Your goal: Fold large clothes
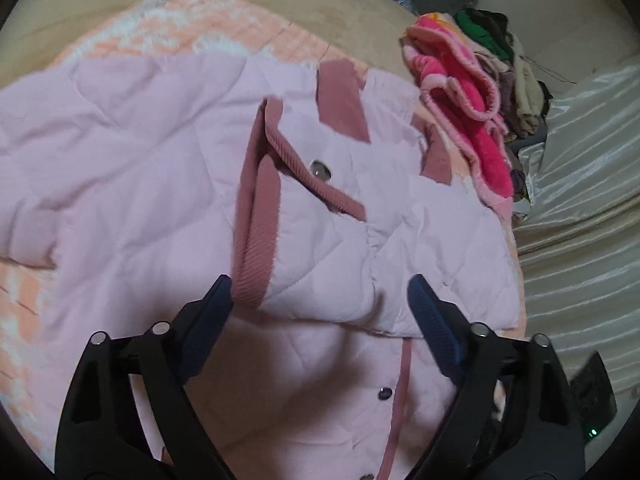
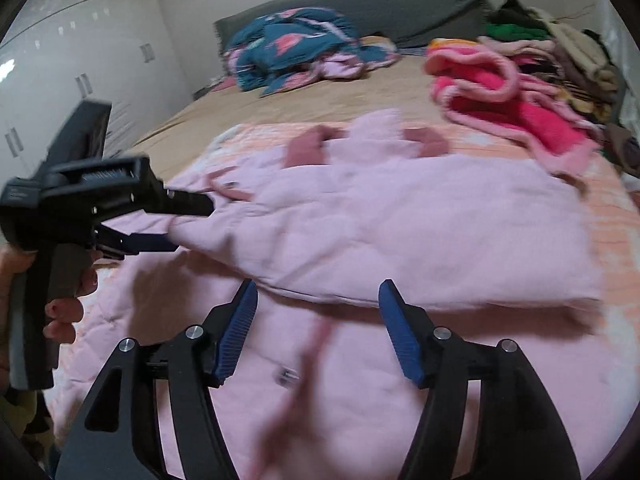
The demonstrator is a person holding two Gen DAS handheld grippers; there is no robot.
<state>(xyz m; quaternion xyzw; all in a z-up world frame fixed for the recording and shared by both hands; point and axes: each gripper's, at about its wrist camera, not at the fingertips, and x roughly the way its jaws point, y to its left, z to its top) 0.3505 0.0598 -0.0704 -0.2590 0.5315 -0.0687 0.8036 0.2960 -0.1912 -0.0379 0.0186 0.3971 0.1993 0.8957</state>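
A pale pink quilted jacket (image 1: 132, 168) with dusty-rose ribbed trim (image 1: 256, 236) lies folded over on the bed, its snap buttons showing. My left gripper (image 1: 320, 292) hovers just over the folded flap, jaws wide apart; the trim's end sits beside the left fingertip, and no pad presses on cloth. In the right wrist view the jacket (image 2: 400, 220) spreads across the bed. My right gripper (image 2: 318, 290) stands open above the front edge of its fold, with nothing pinched. The left gripper (image 2: 188, 224) shows there too, at the jacket's left corner, held by a person's hand (image 2: 60, 312).
A peach blanket (image 1: 180, 28) lies under the jacket on a tan sheet. A bright pink fleece garment (image 2: 512, 112) and a clothes pile (image 2: 560, 52) sit at the far right. A blue patterned garment (image 2: 296, 48) lies by the grey headboard (image 2: 400, 4). White wardrobes (image 2: 80, 40) stand left.
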